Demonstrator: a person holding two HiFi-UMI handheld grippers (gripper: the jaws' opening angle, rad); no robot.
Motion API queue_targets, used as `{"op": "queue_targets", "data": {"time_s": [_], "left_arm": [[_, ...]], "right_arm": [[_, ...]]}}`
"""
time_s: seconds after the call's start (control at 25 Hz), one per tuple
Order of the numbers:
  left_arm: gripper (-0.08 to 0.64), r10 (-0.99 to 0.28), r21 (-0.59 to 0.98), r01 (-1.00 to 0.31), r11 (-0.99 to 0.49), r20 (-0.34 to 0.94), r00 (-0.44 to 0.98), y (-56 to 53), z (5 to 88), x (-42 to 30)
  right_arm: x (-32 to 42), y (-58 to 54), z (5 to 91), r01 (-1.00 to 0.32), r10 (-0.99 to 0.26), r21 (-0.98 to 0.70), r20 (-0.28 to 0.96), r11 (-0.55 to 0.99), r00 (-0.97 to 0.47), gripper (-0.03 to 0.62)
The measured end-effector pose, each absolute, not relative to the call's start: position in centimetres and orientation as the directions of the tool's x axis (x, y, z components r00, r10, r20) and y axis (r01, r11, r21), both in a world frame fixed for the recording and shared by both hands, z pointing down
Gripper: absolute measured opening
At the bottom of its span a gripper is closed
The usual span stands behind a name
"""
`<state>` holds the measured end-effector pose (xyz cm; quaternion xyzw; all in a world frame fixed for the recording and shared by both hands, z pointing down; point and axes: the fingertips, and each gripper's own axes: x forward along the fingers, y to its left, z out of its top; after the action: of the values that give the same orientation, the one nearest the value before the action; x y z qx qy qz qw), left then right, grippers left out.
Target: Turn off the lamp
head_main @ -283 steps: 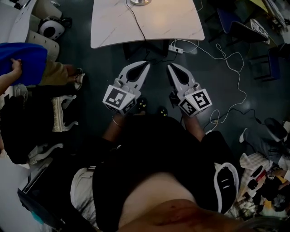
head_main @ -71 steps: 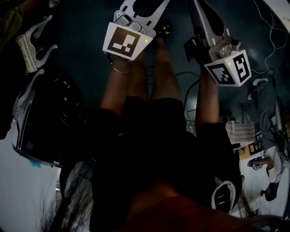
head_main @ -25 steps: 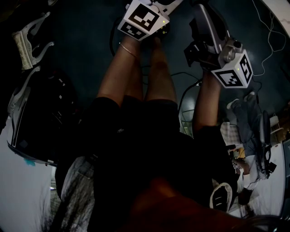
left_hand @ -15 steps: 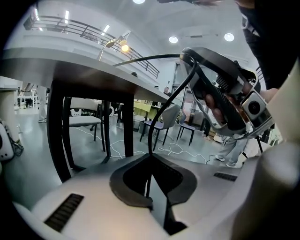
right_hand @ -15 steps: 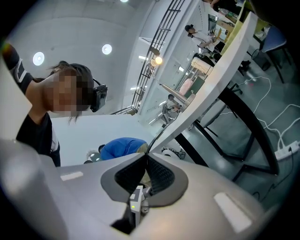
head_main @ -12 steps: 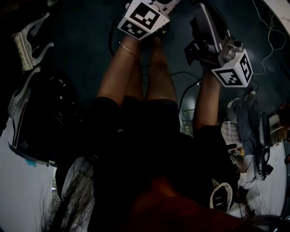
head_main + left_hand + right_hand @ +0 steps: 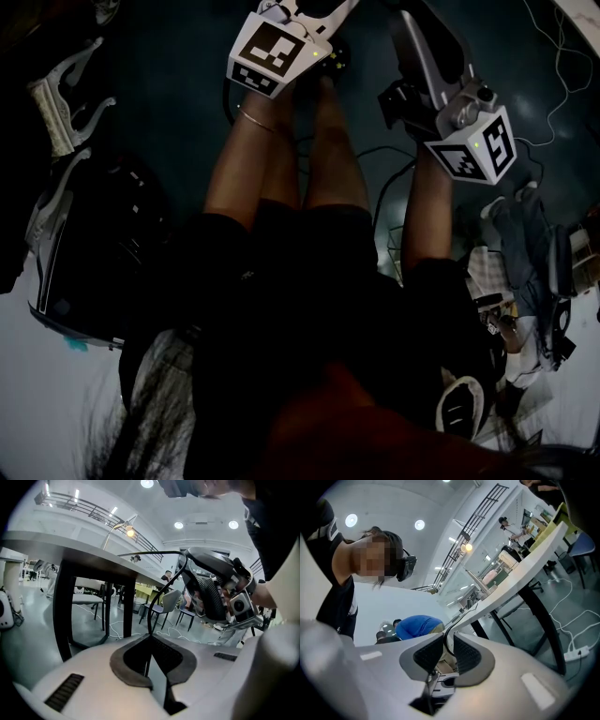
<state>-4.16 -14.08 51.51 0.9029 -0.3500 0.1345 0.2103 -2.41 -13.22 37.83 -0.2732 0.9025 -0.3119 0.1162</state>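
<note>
One big table (image 7: pixel 84 557) stands over the person, who is down low beside it. Its dark leg (image 7: pixel 63 606) goes down to the floor. Up on that table is the lamp (image 7: pixel 127 528). Its bulb glows, so it is not off yet. The lamp sits high above the table top and far away, and both grippers are down below the top. The left gripper (image 7: pixel 150 638) points a bit down, and its tips are pressed together on a thin black cord (image 7: pixel 149 614). The cord climbs out of those tips, bends over and runs across to the right gripper (image 7: pixel 447 641), so its length goes from one gripper to the other. The right gripper points level. Its jaws have just been opening, and now there is a small gap with the cord in it, and the pads do not squeeze it. I think the right gripper is nearer to the part of the cord that leads up to the lamp. I cannot pick out a switch for sure.
</note>
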Motion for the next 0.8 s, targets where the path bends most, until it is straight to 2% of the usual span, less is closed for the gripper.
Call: {"op": "queue_targets", "data": {"time_s": [0.24, 0.4, 0.56, 0.8], "left_arm": [[0.012, -0.585, 0.326, -0.68, -0.657, 0.349, 0.732, -13.7, 49.5, -4.4], [0.012, -0.597, 0.362, -0.683, -0.634, 0.332, 0.73, -13.8, 48.4, -5.4], [0.012, -0.619, 0.416, -0.667, -0.618, 0.266, 0.739, -14.0, 46.6, -6.1], [0.012, -0.598, 0.395, -0.65, -0.65, 0.263, 0.757, -13.1, 44.3, -5.8]], "right_arm": [[-1.0, -13.2, 37.2, -0.453, -0.601, -0.594, -0.067, 0.665, -0.796, 0.107], [0.0, -13.4, 37.5, -0.503, -0.642, -0.574, -0.051, 0.646, -0.765, 0.109], [-0.5, -12.8, 38.9, -0.513, -0.616, -0.559, 0.005, 0.651, -0.788, 0.109], [-1.0, -11.4, 40.9, -0.532, -0.579, -0.521, 0.085, 0.668, -0.811, 0.109]]}}
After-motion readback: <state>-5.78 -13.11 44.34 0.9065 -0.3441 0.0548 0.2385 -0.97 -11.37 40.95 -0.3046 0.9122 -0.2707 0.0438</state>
